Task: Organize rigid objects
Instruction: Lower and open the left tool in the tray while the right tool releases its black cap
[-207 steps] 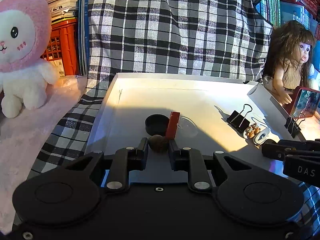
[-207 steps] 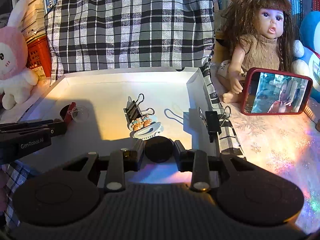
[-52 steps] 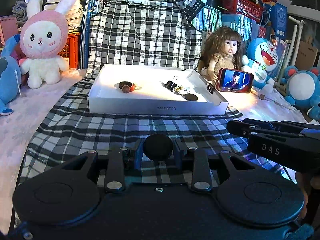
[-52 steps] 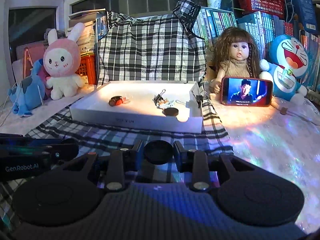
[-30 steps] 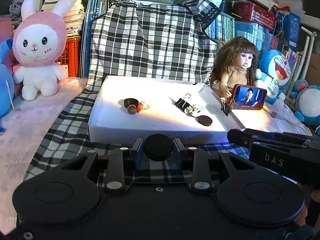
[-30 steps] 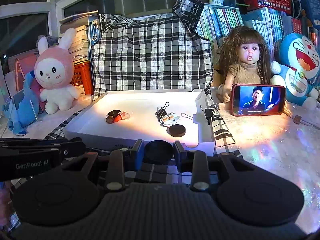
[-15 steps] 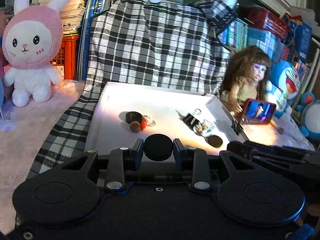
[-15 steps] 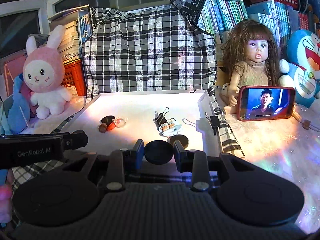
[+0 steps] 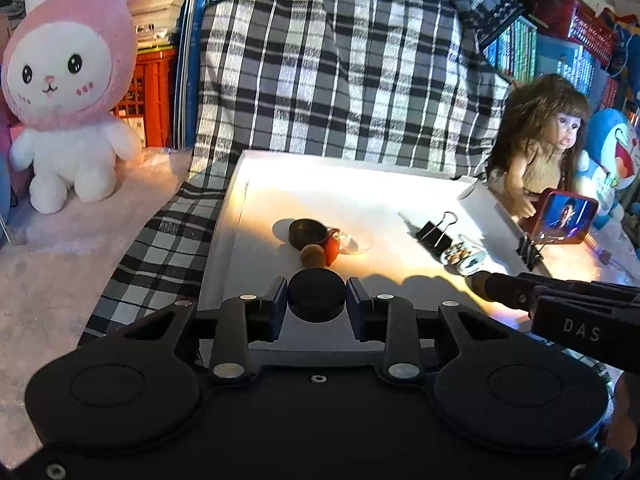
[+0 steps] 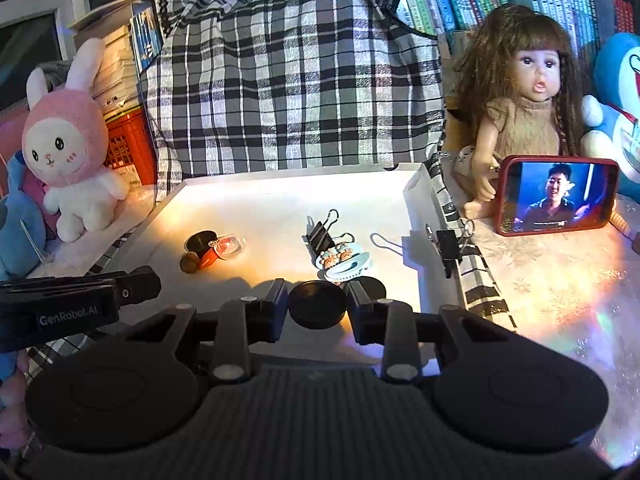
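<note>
Two grippers here, each clamped on one black disc: left gripper (image 9: pixel 317 304) on its disc (image 9: pixel 317 295), right gripper (image 10: pixel 317 314) on its disc (image 10: pixel 317 310), both just over the white tray's (image 10: pixel 416 196) near edge. In the tray: two binder clips (image 10: pixel 320 234), a third (image 10: pixel 448 245) on the right wall, one hair clip (image 10: pixel 344 262). Writing: "GenRobot.AI" and "DAS" on the grippers.

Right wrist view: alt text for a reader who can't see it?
The right tongs grip a black round cap at the near edge of a lit white tray that holds a binder clip, a bear hair clip and a small cluster of pieces. The left tongs reach in from the left; a doll and phone sit to the right.
</note>
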Motion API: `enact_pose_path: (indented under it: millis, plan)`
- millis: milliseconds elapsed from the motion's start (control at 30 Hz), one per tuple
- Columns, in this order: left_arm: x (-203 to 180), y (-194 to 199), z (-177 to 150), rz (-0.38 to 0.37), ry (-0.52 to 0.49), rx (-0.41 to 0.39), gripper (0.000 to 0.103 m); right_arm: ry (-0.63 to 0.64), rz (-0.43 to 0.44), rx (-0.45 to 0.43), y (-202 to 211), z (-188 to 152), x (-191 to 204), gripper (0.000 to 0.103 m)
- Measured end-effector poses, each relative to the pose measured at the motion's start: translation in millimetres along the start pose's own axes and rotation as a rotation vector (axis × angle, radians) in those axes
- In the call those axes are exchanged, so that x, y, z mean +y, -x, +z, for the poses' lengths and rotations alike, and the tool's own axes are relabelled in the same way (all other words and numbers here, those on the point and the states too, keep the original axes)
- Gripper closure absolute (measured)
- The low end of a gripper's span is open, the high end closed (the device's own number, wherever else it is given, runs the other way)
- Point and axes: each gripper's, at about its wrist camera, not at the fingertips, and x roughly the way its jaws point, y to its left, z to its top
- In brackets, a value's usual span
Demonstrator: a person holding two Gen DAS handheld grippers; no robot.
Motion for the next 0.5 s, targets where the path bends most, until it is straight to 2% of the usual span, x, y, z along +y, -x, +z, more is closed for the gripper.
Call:
enact_pose_path:
  millis: [267, 500]
  plan:
    - [3, -17, 3, 0.001, -0.025, 0.039, 0.073, -0.041, 0.057, 0.078, -20, 12, -9, 0.066]
    - [12, -34, 10, -0.015, -0.005, 0.090, 0.073, -0.085, 0.084, 0.137, -35, 22, -17, 0.066]
